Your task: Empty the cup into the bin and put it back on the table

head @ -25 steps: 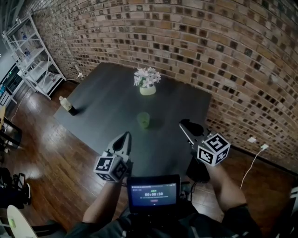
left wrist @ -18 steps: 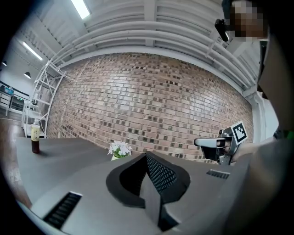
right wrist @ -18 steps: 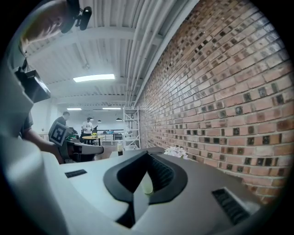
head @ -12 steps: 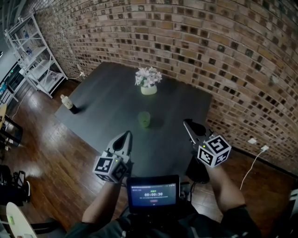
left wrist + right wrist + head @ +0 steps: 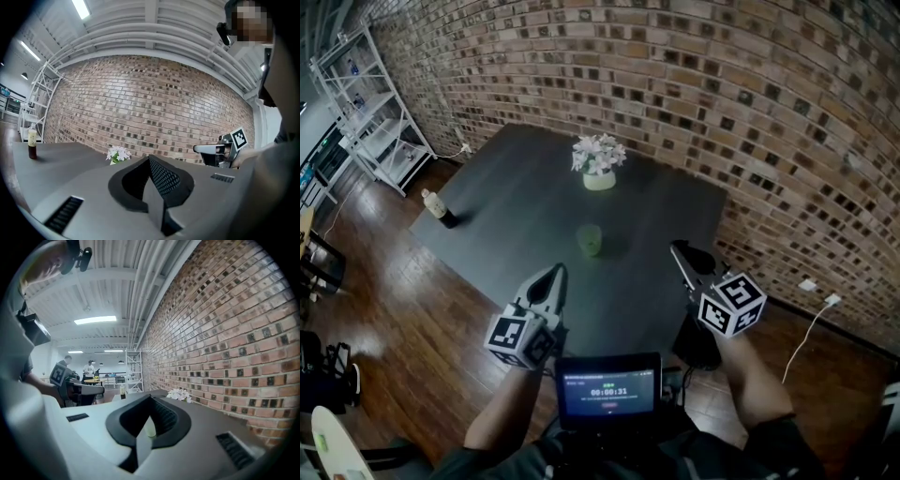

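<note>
Cup [image 5: 589, 240] stands upright mid-surface [image 5: 516, 187], well ahead of my claws. Left claw [image 5: 551, 278] and right claw [image 5: 680, 255] are both clenched, empty. Fits cup awaiting pickup or already returned. Either way I'd avoid knocking it.

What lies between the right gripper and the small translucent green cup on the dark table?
Nothing: in the head view only bare dark tabletop separates the right gripper from the green cup.

Left tongs [image 5: 152, 174], jaws seemingly together, face the flowers [image 5: 118, 153].
</note>
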`<state>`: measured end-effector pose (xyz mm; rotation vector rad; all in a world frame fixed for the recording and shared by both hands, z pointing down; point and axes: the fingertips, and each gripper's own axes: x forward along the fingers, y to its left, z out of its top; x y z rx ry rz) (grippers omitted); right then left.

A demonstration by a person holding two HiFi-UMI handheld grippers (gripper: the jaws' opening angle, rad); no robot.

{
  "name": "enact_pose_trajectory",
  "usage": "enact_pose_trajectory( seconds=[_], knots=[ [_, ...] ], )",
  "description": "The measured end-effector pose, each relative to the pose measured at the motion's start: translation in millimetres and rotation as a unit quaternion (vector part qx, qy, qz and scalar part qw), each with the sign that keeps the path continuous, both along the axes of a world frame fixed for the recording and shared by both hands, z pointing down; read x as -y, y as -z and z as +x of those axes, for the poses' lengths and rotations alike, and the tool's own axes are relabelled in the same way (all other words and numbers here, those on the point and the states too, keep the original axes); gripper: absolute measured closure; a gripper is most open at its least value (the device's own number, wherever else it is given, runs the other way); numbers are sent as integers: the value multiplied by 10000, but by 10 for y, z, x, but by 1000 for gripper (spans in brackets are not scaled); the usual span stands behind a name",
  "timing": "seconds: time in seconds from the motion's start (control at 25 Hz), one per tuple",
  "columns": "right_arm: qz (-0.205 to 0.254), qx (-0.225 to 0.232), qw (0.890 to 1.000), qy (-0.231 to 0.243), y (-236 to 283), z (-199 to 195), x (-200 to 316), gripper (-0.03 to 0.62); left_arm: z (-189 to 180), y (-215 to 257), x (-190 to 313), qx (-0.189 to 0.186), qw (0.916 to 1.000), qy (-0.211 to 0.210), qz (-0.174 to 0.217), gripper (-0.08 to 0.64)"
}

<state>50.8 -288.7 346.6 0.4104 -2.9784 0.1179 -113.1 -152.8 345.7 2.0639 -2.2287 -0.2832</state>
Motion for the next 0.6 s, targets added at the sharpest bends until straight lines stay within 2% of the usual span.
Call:
enact_pose_trajectory(
  seconds=[0.6],
  knots=[
    [70, -53, 10000, 41, 53, -13, 25, 591, 40, 74, 36, -35, 10000, -34, 18, 566]
  ],
)
